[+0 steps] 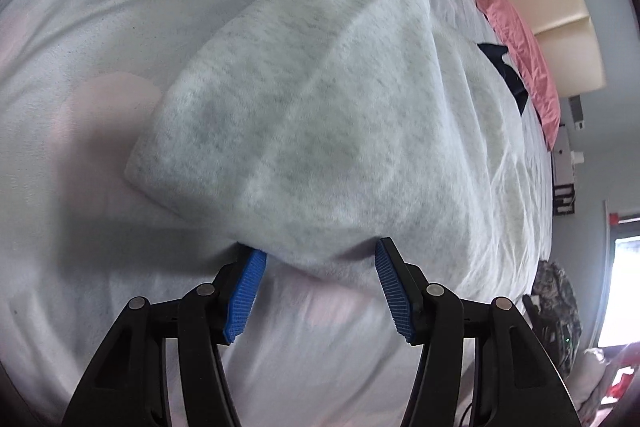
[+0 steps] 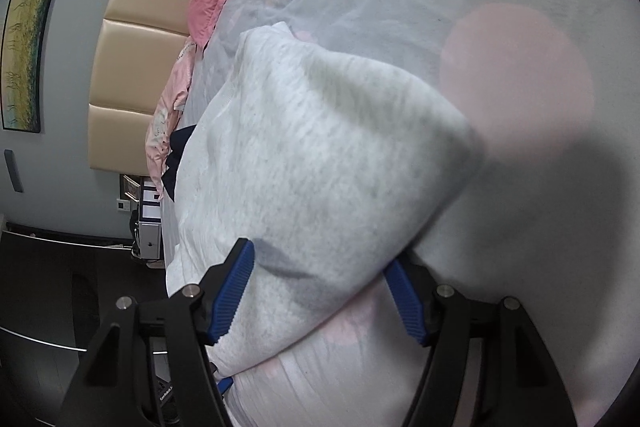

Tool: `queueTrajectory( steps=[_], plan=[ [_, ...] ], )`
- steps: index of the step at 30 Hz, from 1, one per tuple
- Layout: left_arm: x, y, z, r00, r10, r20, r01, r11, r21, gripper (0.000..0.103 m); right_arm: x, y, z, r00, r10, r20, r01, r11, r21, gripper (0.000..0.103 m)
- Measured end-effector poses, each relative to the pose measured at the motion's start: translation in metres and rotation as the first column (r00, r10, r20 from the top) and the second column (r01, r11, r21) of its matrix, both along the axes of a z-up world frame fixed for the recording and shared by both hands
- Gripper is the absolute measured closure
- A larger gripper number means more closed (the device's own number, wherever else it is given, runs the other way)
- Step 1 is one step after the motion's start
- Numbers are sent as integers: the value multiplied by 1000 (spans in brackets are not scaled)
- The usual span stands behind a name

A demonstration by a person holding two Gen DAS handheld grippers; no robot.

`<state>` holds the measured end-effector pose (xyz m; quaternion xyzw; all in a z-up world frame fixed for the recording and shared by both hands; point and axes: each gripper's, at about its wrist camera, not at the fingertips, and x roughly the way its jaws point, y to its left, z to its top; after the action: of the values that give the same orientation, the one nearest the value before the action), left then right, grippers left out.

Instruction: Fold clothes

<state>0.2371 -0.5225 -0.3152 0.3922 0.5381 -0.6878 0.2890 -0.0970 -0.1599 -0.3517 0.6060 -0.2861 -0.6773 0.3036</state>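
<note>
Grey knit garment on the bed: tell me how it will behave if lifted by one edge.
The grey knit garment is probably floppy: it lies in soft rounded folds and would drape, not hold shape. It looks thick and fleecy, so likely light but bulky, easy to pinch. Pushed, it would probably bunch on the bedsheet rather than slide.

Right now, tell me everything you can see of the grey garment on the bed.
The grey garment is a pale, heathered grey knit, soft and fleecy-looking, folded over on itself into a thick rounded bundle with a doubled edge. It lies on the white sheet with pink spots, near a dark item by the pink pillows. Its near edge sits between the spread blue pads of the left gripper, and in the right wrist view between those of the right gripper; neither pair presses on it.
</note>
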Motion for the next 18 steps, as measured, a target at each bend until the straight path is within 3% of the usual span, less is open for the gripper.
queueTrajectory(
  steps=[10,13,15,18],
  plan=[
    [-23,5,5,999,-8,36,14,986,-165,49,-6,-27,7,994,21,-112,-16,999,39,41],
    [-27,-1,1,1000,1,28,4,984,-180,55,-8,-28,7,992,23,-125,-19,999,40,51],
    [-27,-13,-1,999,11,32,-5,981,-194,66,-8,-27,6,991,25,-131,-18,999,49,67],
    [-21,-14,3,999,22,42,-12,973,-229,80,-6,-29,11,990,22,-141,-15,999,52,80]
  ],
)
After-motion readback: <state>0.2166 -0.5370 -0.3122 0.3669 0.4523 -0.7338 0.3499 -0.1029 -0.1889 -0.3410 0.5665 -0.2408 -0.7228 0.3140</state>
